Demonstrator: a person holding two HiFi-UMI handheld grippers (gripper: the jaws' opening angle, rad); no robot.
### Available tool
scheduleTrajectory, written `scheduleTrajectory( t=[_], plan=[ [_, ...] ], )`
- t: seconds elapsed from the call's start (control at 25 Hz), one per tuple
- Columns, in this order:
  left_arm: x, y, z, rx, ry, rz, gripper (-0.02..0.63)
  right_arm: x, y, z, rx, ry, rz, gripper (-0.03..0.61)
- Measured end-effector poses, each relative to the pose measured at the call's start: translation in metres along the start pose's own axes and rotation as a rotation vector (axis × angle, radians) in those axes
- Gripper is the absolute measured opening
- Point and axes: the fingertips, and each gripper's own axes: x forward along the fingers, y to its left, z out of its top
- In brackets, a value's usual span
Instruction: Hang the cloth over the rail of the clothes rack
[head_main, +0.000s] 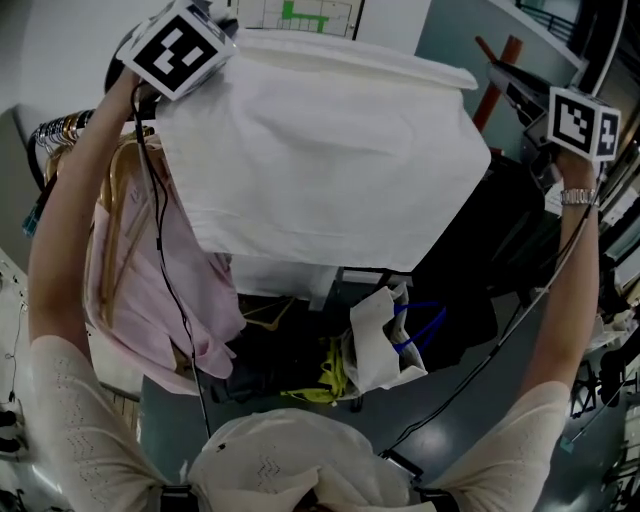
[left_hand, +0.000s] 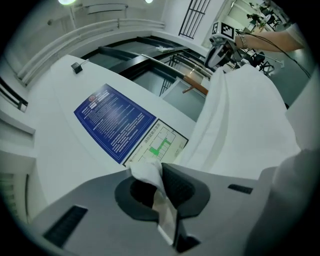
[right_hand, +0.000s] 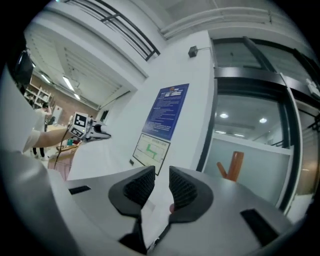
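A white cloth (head_main: 320, 160) hangs spread between my two raised grippers. My left gripper (head_main: 178, 47), at the upper left, is shut on one top corner. In the left gripper view that corner sticks up bunched between the jaws of the left gripper (left_hand: 159, 172), and the cloth (left_hand: 240, 125) runs off to the right. My right gripper (head_main: 580, 125) is held high at the right. Its own view shows the right gripper (right_hand: 161, 179) pinching a white cloth edge (right_hand: 150, 212). Several hangers (head_main: 62, 132) hang on the rack at the left. The cloth hides most of the rail.
A pink garment (head_main: 190, 290) hangs on the rack below my left arm. A white bag with blue handles (head_main: 385, 340) and something yellow (head_main: 335, 375) lie on the floor below. Ahead is a white wall with a blue notice (left_hand: 115, 122) and an orange-brown post (right_hand: 231, 166).
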Motion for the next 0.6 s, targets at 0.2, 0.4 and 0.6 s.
scheduleTrajectory(
  t=[0.2, 0.4, 0.6],
  plan=[
    [-0.004, 0.001, 0.001, -0.014, -0.027, 0.008, 0.025, -0.003, 0.012, 0.008, -0.106, -0.016, 0.011, 0.097],
    [-0.016, 0.006, 0.016, -0.046, -0.115, 0.034, 0.025, 0.018, 0.103, 0.056, -0.237, -0.129, 0.173, 0.097],
    [-0.023, 0.012, 0.013, -0.113, -0.15, 0.012, 0.025, 0.067, 0.209, 0.087, -0.329, -0.179, 0.366, 0.097]
  ],
)
